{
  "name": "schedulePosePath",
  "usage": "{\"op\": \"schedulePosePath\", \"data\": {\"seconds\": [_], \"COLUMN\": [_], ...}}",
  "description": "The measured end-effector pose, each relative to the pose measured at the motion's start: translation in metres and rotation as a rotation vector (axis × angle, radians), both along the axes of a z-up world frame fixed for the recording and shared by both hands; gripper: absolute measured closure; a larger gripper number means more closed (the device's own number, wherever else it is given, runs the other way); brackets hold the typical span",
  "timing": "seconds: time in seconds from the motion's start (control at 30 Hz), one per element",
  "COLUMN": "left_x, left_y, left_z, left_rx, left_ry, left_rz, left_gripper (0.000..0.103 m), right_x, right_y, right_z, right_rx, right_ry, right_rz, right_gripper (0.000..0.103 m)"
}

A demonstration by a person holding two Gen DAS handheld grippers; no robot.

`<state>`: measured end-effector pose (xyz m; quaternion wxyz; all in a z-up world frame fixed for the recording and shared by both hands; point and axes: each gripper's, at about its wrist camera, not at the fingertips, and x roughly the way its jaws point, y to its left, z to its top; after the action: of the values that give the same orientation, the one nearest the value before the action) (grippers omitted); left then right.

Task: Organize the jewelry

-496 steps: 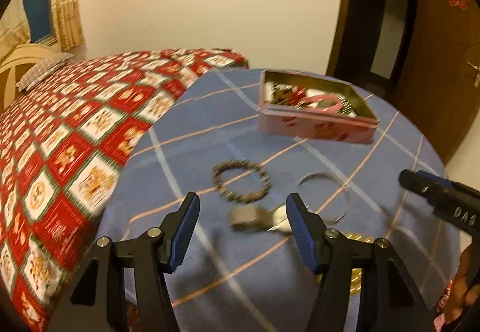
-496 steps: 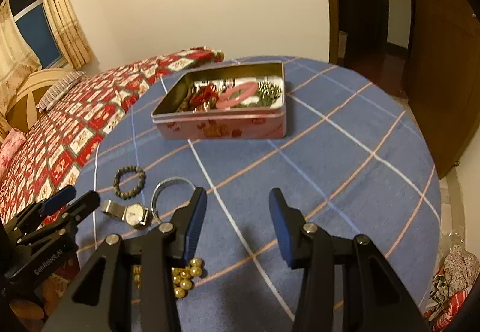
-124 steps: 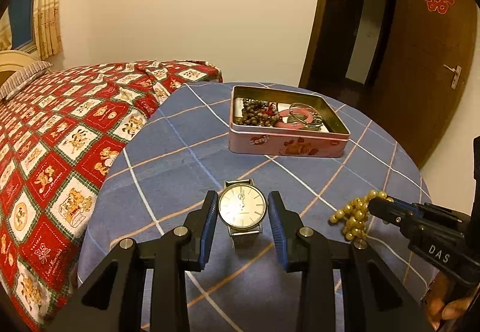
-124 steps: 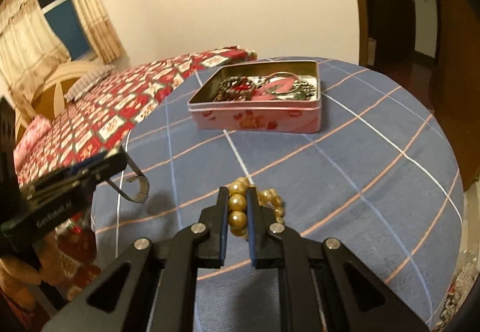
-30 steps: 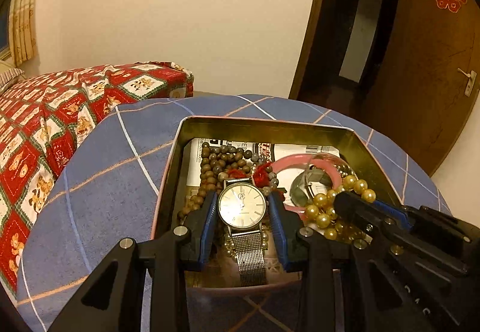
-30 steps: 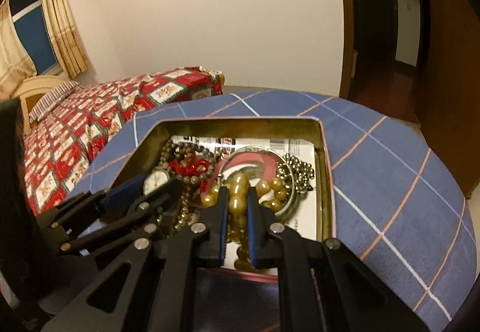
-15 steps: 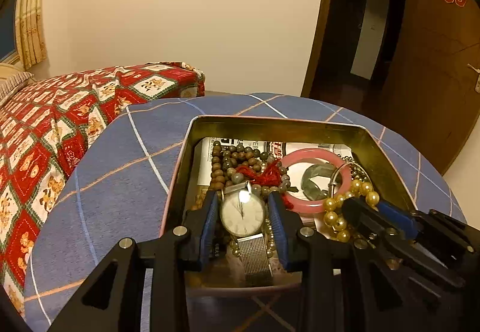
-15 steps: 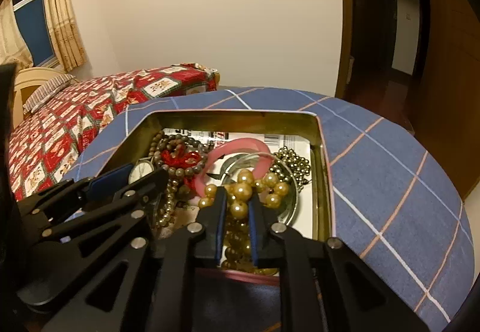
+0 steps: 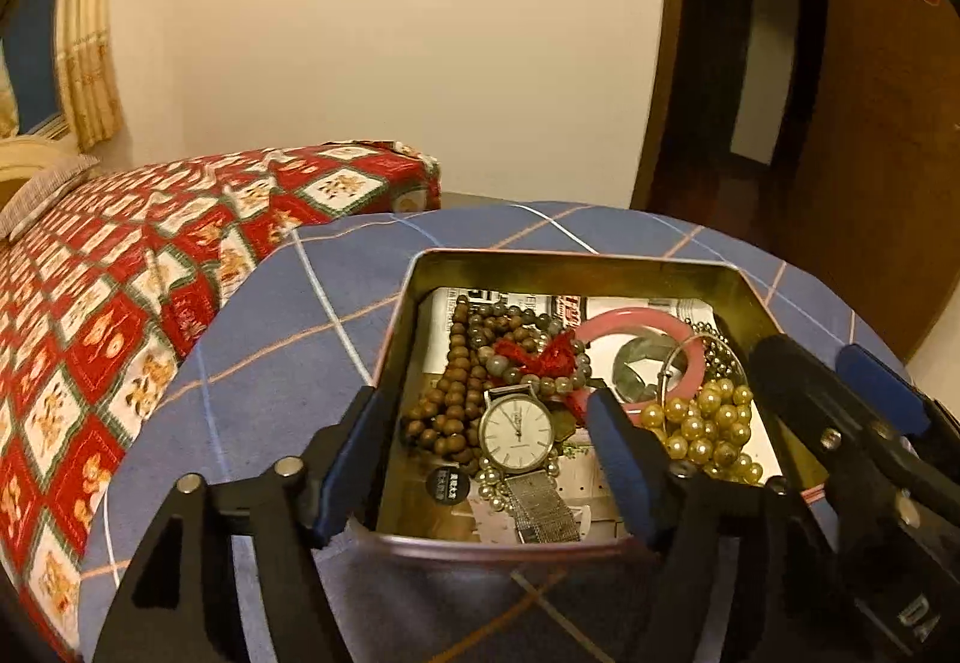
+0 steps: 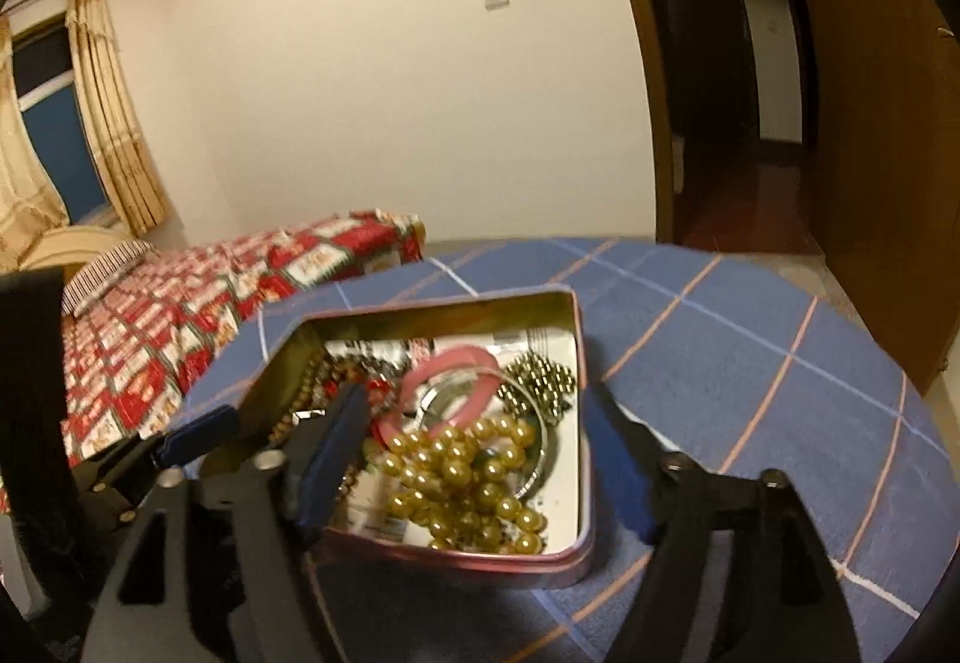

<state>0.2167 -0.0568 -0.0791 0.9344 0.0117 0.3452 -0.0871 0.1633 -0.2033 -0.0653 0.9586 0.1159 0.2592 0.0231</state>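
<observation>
The open pink tin (image 9: 576, 262) (image 10: 573, 489) sits on the blue checked table. The silver watch (image 9: 517, 430) lies free inside it beside brown beads (image 9: 457, 393), a pink bangle (image 9: 636, 324) (image 10: 447, 366) and a silver bangle. The gold bead bracelet (image 9: 708, 432) (image 10: 465, 477) lies free in the tin's right part. My left gripper (image 9: 489, 453) is open and empty over the tin's near edge, jaws wide either side of the watch. My right gripper (image 10: 480, 447) is open and empty over the gold beads; it also shows in the left wrist view (image 9: 840, 423).
A bed with a red patterned quilt (image 9: 120, 273) (image 10: 180, 303) lies left of the round table (image 9: 288, 339) (image 10: 750, 363). A wooden door (image 9: 888, 123) and a dark doorway stand at the back right. The table edge curves close behind the tin.
Both grippers opened. The watch dropped from my left gripper into the tin, and the gold bead bracelet dropped from my right gripper into the tin.
</observation>
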Motion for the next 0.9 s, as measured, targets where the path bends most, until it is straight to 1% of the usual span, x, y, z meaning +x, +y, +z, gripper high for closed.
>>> {"op": "schedulePosePath", "data": {"seconds": [0.1,0.27,0.4,0.53,0.63,0.8,0.9], "left_x": [-0.003,-0.018,-0.031,-0.049,-0.064,-0.09,-0.104], "left_y": [-0.001,-0.001,0.004,0.009,0.012,0.015,0.016], "left_z": [0.0,0.006,0.011,0.017,0.022,0.028,0.029], "left_rx": [0.011,0.039,0.041,0.041,0.047,0.085,0.081], "left_ry": [0.015,-0.003,-0.009,-0.023,-0.041,-0.069,-0.076], "left_rz": [0.007,0.039,0.052,0.071,0.086,0.096,0.096], "left_gripper": [0.031,0.029,0.027,0.026,0.026,0.026,0.026], "right_x": [-0.005,-0.007,-0.014,-0.033,-0.047,-0.068,-0.078], "right_y": [0.0,-0.006,-0.007,-0.007,-0.006,-0.002,-0.001], "right_z": [0.002,-0.001,0.002,0.006,0.011,0.015,0.016], "right_rx": [-0.018,-0.008,-0.003,-0.021,-0.032,-0.045,-0.057], "right_ry": [-0.024,0.011,0.043,0.041,0.032,0.023,0.025], "right_rz": [-0.03,-0.057,-0.053,-0.053,-0.057,-0.066,-0.072], "right_gripper": [0.01,0.01,0.006,0.002,0.002,0.001,0.001]}}
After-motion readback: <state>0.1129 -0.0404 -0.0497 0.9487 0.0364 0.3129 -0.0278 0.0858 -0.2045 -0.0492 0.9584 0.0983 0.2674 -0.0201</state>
